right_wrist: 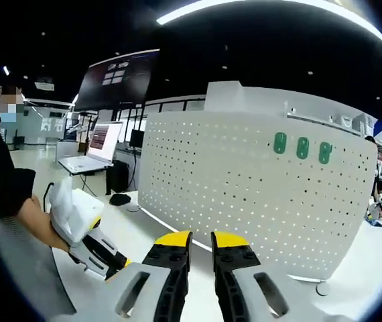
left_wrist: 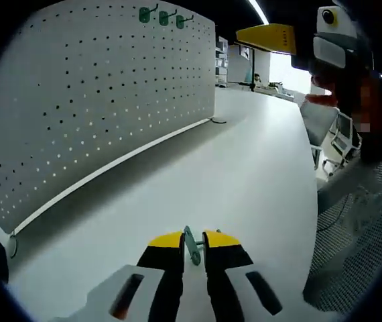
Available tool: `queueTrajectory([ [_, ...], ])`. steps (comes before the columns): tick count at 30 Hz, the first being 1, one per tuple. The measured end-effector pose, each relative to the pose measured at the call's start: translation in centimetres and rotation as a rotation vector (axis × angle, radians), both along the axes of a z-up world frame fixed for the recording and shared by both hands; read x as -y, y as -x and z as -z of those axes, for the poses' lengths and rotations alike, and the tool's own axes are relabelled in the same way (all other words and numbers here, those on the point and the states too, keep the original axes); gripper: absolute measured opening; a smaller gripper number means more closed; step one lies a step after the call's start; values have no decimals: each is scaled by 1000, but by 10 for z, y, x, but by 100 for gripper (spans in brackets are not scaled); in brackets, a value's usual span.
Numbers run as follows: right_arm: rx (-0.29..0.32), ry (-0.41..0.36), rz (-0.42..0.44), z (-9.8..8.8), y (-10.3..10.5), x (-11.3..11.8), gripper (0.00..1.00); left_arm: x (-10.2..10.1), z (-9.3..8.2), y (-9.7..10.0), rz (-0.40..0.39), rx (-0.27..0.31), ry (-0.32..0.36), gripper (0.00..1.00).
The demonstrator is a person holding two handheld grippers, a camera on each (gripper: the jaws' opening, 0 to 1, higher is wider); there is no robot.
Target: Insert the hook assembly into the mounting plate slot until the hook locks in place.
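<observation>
White pegboard [left_wrist: 97,100] carries three green hooks [left_wrist: 162,17] near its top edge; we read no writing. Left gripper [left_wrist: 194,243] pinches a green hook assembly [left_wrist: 191,245] above the table [left_wrist: 244,168]. Right gripper [right_wrist: 200,241] jaws nearly together, empty.

An open-plan lab or demonstration workshop; a long white table [left_wrist: 244,168] carries an upright white pegboard [right_wrist: 258,194] along its far edge; beyond stand a desk with an open laptop [right_wrist: 94,151], a dark wall screen [right_wrist: 117,77], black-framed glass partitions, and strip lights [right_wrist: 258,5] on a black ceiling.
</observation>
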State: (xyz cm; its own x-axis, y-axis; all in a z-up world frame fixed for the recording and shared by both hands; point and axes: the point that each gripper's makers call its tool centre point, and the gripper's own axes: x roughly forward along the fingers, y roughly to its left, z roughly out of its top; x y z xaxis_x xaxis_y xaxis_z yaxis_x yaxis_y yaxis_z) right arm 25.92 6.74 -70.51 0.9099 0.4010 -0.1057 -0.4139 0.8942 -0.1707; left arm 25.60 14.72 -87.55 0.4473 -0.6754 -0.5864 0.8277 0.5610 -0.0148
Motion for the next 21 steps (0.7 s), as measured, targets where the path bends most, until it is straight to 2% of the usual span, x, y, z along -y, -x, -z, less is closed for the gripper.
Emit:
queueTrajectory([
  [12,-8,4,8,2,-1,1,10,4,9,-5,0,-4,-24,8],
  [21,-20,5,10,5,-2,1,10,-6,12,-9,-11,1,-49,4],
])
